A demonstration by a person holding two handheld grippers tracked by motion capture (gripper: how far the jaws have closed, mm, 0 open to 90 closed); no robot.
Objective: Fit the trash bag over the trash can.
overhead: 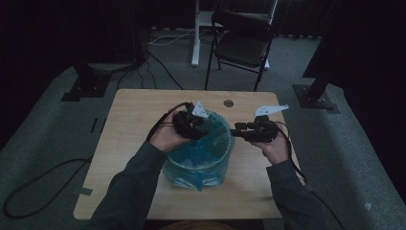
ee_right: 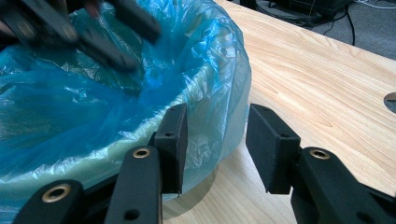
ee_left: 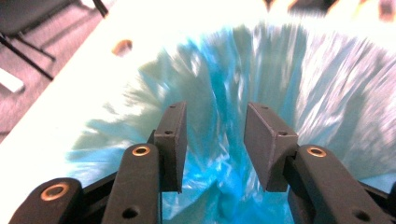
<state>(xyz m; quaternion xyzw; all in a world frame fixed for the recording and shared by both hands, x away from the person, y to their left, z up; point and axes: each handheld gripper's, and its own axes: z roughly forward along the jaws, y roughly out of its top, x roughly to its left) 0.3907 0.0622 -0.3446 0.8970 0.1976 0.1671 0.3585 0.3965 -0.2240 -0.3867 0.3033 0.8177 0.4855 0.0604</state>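
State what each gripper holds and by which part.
Nothing is held. The left gripper is open over the blue bag; the right gripper is open beside its rim.

The blue bag (ee_left: 280, 93) smears with motion blur in the left gripper view, hiding its folds.

Both forearms wear dark grey-green long sleeves (overhead: 136, 179), loose and creased, ending at the wrists. Each hand (overhead: 165, 136) carries a black gripper: the left gripper (ee_left: 215, 140) and the right gripper (ee_right: 217, 144) each have two flat, rectangular matte pads (ee_left: 268, 140) on chunky black arms. Brass-ringed screw holes (ee_left: 141, 150) dot those arms, with smaller plain holes beside them. A pale grey three-cornered plate (overhead: 200, 109) tops each gripper, and a thin black cable (overhead: 160, 120) trails from each.
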